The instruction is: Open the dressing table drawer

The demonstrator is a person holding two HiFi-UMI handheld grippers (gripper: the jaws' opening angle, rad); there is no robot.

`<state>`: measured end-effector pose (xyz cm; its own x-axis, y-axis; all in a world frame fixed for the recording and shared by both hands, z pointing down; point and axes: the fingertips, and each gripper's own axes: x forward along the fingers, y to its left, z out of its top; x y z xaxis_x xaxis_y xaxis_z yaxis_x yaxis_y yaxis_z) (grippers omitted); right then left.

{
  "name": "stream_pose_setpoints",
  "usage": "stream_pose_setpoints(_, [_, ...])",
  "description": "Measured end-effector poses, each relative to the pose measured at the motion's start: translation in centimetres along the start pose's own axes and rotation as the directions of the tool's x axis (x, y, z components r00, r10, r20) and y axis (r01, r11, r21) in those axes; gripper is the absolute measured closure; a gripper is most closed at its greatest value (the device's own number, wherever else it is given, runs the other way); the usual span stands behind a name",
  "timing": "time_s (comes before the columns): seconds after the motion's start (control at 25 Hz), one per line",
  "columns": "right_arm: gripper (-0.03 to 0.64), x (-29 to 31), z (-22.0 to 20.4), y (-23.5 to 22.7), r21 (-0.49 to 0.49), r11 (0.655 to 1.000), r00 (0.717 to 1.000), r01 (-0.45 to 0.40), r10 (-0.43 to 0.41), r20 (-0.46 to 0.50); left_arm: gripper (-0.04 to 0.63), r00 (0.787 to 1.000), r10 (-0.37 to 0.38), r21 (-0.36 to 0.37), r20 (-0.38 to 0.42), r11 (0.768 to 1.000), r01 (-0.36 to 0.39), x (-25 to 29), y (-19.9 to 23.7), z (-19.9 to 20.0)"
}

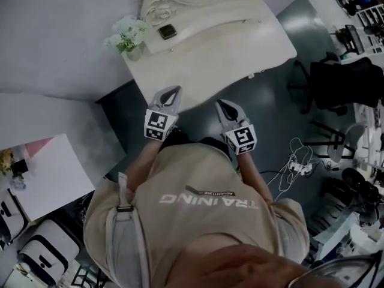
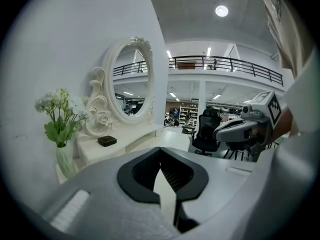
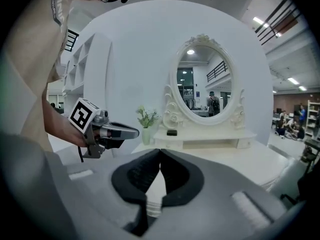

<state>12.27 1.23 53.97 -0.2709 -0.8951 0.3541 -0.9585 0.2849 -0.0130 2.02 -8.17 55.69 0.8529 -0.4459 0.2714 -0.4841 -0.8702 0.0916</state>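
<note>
The white dressing table stands against the wall, with an oval mirror in an ornate frame. A vase of white flowers and a small dark box sit on it. No drawer front shows in the head view. My left gripper hovers at the table's front edge and my right gripper is just short of that edge. Both point toward the table. The left gripper's jaws are shut and hold nothing. The right gripper's jaws are shut with nothing between them.
A black office chair stands on the dark floor to the right of the table. White cables lie on the floor nearby. A white board and bags are at the left. The person's body fills the lower middle.
</note>
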Motion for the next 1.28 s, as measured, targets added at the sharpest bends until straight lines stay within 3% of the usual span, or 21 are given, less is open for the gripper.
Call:
stream_pose_setpoints(0.56, [0.612,13.3,1.0,0.8,-0.024,0.986,0.983,-0.165,0.162,-0.091,0.588,0.986,0.165,-0.11,0.036,0.981,-0.16,-0.9,7.4,0.4])
stream_pose_setpoints(0.92, [0.599,24.2,0.5,-1.7,-0.055,0.965,0.96,-0.256,0.248,-0.129,0.588,0.956,0.288,-0.094,-0.047,0.952,-0.291,-0.3,12.0,0.8])
stream_pose_setpoints(1.08, [0.591,28.8,-1.2,-3.5,-0.02,0.961,0.949,-0.275,0.268,-0.165,0.588,0.942,0.328,-0.083,-0.079,0.939,-0.334,1.7,13.3,1.2])
stream_pose_setpoints(1.28, [0.539,33.1,-3.5,-4.4,-0.012,0.951,0.93,-0.31,0.3,-0.213,0.588,0.924,0.37,-0.108,-0.094,0.919,-0.379,3.8,14.2,1.4])
